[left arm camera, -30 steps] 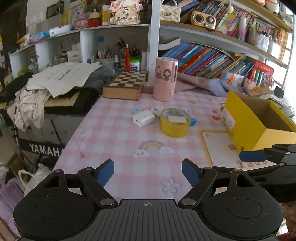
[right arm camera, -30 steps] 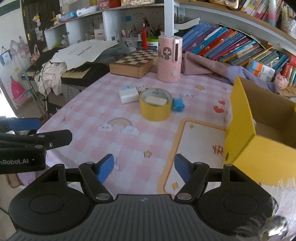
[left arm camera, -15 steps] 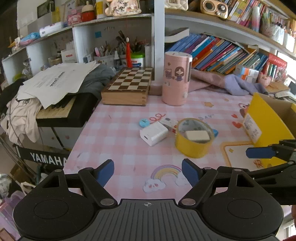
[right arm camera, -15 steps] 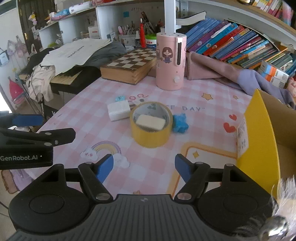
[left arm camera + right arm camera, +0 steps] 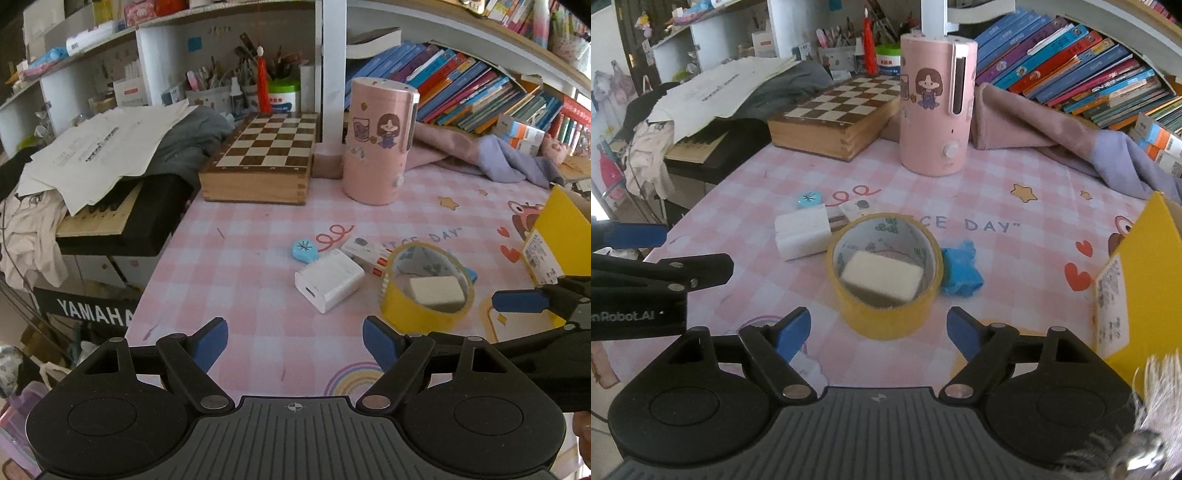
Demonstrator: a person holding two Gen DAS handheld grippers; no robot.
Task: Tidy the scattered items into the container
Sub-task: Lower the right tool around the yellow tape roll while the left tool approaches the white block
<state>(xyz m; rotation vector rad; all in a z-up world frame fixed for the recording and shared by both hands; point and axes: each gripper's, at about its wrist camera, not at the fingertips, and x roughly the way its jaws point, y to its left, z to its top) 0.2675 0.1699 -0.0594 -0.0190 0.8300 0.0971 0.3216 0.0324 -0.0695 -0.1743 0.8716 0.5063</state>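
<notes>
Jaws on my left gripper [image 5: 295, 338] stood apart with nothing between them, aimed down at the pink checked table [image 5: 236, 266]. In the left wrist view I counted one white charger [image 5: 330, 279], one small blue tag [image 5: 304, 250] behind it, one flat white packet [image 5: 365, 251], and one yellow tape roll [image 5: 428, 291] with one white eraser [image 5: 436, 289] lying inside, all near mid-table. The yellow box [image 5: 559, 236] stood at the right edge.

In the right wrist view my right gripper [image 5: 877, 328] had just been opening, empty, lined up on the roll. One blue crumpled piece [image 5: 961, 272] touched its right side. I judged a straight descent best, pads straddling the roll's wall, avoiding the charger.
</notes>
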